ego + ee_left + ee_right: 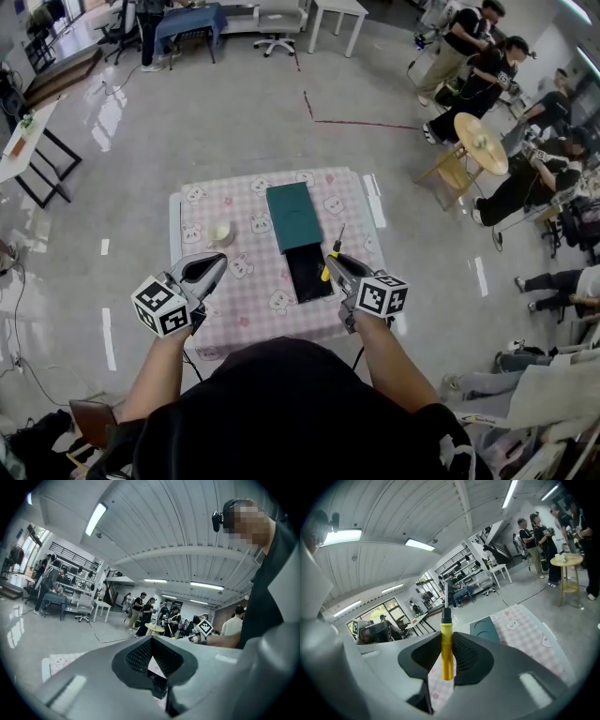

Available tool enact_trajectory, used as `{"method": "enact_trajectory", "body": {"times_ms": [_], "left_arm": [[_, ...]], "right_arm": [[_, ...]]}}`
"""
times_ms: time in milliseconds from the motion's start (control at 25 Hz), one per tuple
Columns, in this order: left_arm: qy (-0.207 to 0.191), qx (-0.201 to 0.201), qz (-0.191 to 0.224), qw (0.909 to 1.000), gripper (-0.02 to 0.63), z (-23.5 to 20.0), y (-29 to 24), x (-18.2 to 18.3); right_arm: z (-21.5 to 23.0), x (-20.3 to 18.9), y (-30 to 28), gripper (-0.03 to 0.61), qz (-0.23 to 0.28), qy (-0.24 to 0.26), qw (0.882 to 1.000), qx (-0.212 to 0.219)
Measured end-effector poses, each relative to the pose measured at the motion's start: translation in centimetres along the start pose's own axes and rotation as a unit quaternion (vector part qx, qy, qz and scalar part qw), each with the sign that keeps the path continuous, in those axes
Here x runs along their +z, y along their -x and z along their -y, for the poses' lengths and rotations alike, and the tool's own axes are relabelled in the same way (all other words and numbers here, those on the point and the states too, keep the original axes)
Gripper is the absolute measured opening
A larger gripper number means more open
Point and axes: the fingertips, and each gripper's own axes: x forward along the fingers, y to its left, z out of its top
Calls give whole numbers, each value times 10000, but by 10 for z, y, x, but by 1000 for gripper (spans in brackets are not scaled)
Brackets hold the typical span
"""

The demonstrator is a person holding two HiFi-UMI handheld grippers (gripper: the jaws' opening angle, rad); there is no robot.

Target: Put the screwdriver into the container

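- Nearest to us, the person's two forearms reach out over the near edge of the table (185,199), which is covered in a pink checked cloth.
- We see the left gripper (216,264) (152,654) over the near left part of the cloth; its jaws are pressed together with nothing between them.
- The right gripper (335,263) (446,644) has its jaws clamped on the yellow handle of the screwdriver (326,272) (446,656), whose shaft points away from us.
- The screwdriver is just beside the right edge of the container (307,274), a black open tray.
- A teal lid (293,216) (486,628) lies against the tray's far end.
- A small pale round object (220,232) sits left of the lid.
- Far off, people gather round a round wooden stool (480,142).
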Motion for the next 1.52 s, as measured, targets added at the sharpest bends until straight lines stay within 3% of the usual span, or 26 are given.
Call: {"method": "enact_trajectory", "body": {"times_ms": [1520], "left_arm": [[236, 148, -223, 9994, 0, -24, -13, -16]], "right_arm": [[72, -93, -59, 106, -1420, -242, 9892, -287]]}}
